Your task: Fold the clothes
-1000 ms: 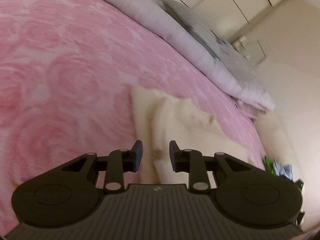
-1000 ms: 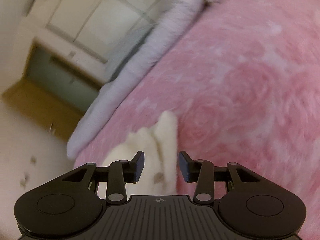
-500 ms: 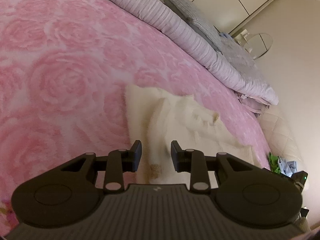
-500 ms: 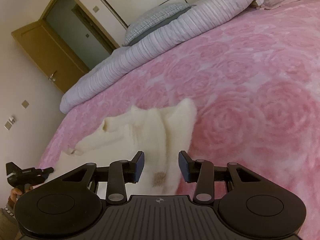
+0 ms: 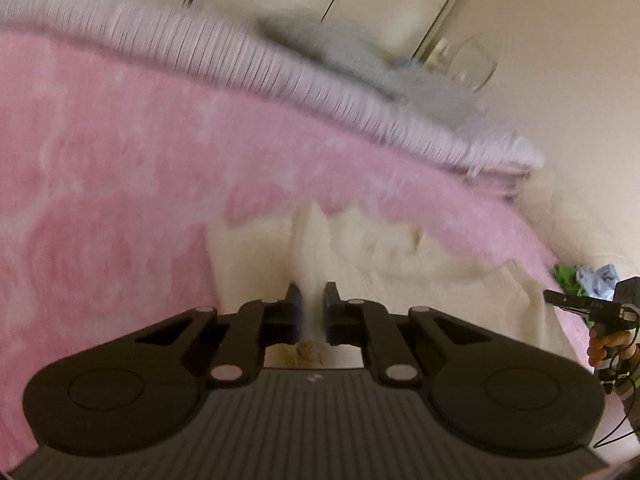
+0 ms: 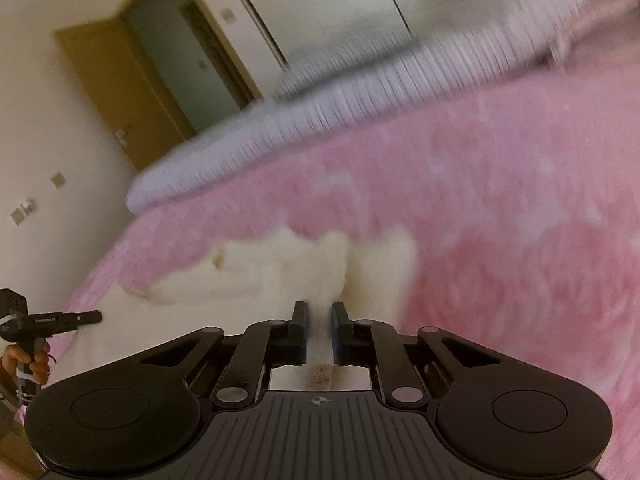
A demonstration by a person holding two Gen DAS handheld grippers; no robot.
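A cream fluffy garment [image 5: 372,252] lies on the pink rose-patterned blanket [image 5: 120,184]; it also shows in the right wrist view [image 6: 280,272]. My left gripper [image 5: 312,300] is shut on a raised fold at the garment's near edge. My right gripper [image 6: 319,316] is shut on another fold at the near edge of the same garment. Each gripper shows small at the edge of the other's view, held in a hand: the right gripper [image 5: 560,300], the left gripper [image 6: 86,317]. Both views are blurred by motion.
A lilac ribbed duvet [image 5: 240,56] and grey pillows [image 5: 340,44] lie along the bed's far side. A wooden door [image 6: 120,92] and white wardrobes [image 6: 340,0] stand behind. A round mirror [image 5: 472,60] and a clutter of green and blue items [image 5: 584,276] sit at the right.
Both grippers dropped low onto the garment's near edge and closed on folds of it. The views tilted toward the headboard and blurred.
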